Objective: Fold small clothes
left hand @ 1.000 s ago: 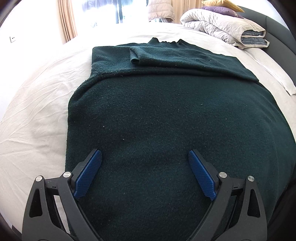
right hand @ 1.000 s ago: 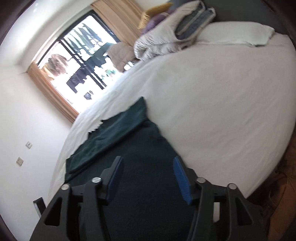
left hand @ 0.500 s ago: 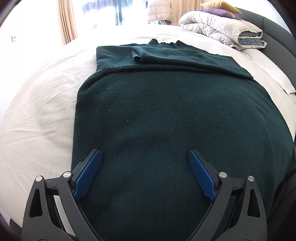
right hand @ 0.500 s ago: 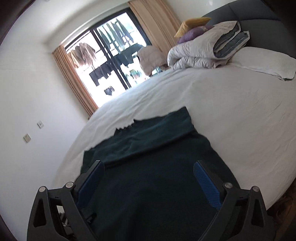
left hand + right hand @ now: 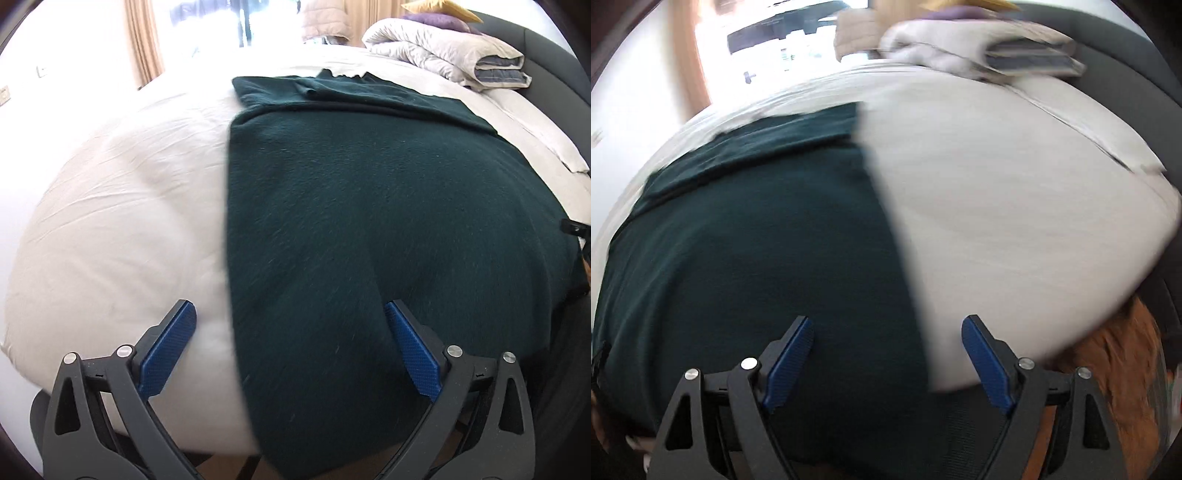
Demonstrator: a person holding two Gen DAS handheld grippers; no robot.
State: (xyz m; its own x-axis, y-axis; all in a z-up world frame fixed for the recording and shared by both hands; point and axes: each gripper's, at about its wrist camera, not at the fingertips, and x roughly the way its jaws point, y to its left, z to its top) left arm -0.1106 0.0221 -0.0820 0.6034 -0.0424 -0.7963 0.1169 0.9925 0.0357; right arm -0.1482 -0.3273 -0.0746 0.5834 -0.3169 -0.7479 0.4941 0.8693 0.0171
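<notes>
A dark green sweater (image 5: 369,221) lies flat on the white bed sheet (image 5: 110,203), its sleeves folded across the far end. My left gripper (image 5: 288,306) hovers at the near end with its jaws opening. They straddle the sweater's left edge, one pad over sheet, the other over knit, and nothing is pinched. In the blurred right wrist view the sweater (image 5: 757,240) fills the left half and the sheet (image 5: 1015,203) the right. My right gripper (image 5: 886,320) straddles the sweater's right edge. Its jaws are closing, with both pads still apart from the cloth.
A folded grey duvet (image 5: 443,55) with purple and yellow cushions lies at the far right against a dark headboard (image 5: 546,55). Beige curtains (image 5: 142,37) frame a bright window beyond the bed. Orange-brown floor (image 5: 1115,350) shows past the bed's near right corner.
My left gripper has slid left, from over the sweater's middle to its left edge. My right gripper has tipped down and levelled out, and its jaws stand narrower than half a second ago.
</notes>
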